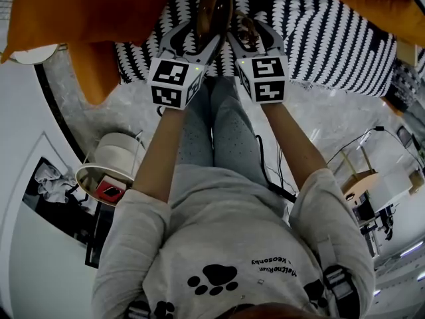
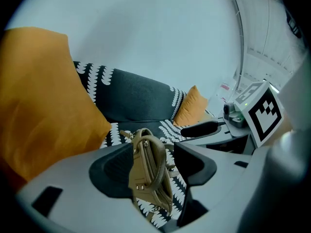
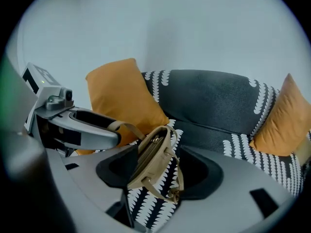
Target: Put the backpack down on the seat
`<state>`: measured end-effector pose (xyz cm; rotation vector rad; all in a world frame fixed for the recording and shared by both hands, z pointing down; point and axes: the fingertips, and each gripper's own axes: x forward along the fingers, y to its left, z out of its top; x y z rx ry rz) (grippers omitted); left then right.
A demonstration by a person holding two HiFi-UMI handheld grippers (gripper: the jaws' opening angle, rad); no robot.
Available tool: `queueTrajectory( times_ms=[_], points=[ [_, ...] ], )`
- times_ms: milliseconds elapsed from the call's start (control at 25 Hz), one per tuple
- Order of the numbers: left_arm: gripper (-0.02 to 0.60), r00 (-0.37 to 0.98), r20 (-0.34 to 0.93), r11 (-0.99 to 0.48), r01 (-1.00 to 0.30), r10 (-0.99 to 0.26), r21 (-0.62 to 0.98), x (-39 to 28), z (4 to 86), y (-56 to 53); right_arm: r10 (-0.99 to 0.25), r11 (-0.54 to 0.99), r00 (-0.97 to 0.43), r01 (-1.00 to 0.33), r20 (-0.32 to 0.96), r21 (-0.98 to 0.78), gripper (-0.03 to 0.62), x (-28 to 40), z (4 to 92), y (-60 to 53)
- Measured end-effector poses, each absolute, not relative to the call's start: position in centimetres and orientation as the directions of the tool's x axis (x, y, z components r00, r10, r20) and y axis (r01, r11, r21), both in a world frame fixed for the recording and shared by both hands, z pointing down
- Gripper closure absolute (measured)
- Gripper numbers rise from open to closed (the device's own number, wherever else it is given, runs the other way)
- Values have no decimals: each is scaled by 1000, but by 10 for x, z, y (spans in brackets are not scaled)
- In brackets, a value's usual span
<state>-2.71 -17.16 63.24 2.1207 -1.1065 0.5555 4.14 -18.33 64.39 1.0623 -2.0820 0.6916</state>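
Left gripper view, slim tan backpack point(image 2: 148, 173), patterned seat point(image 2: 165, 126)

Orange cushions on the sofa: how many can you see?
2. One orange cushion leans at the left of the right gripper view, the other at its right edge. More may be hidden.

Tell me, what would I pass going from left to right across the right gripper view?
grey left hand-held gripper → big orange fabric cushion → small tan leather backpack → second orange fabric cushion at the far right
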Motion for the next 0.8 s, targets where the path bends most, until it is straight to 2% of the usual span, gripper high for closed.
queueTrajectory(
  times_ms=[360, 440, 520, 600, 720, 800],
  points=[
    [331, 569, 595, -436, -821, -568, 368, -19, 576, -166, -490, 536, -454, -830, 744, -154, 337, 39, 595, -176],
    [335, 569, 591, -440, -821, -572, 364, -19, 564, -165, -503, 542, -452, -829, 736, -138, 395, 39, 582, -177],
    [386, 564, 590, -443, -824, -578, 354, -18, 552, -164, -517, 550, -458, -825, 723, -129, 467, 36, 566, -178],
    [453, 570, 583, -455, -819, -579, 350, -16, 539, -163, -530, 554, -464, -823, 710, -124, 510, 34, 549, -178],
    [516, 581, 570, -478, -811, -582, 339, -13, 515, -159, -558, 556, -469, -824, 685, -112, 543, 29, 519, -176],
    [536, 583, 560, -486, -809, -589, 330, -13, 497, -156, -563, 558, -478, -822, 674, -116, 551, 25, 501, -172]
  ],
)
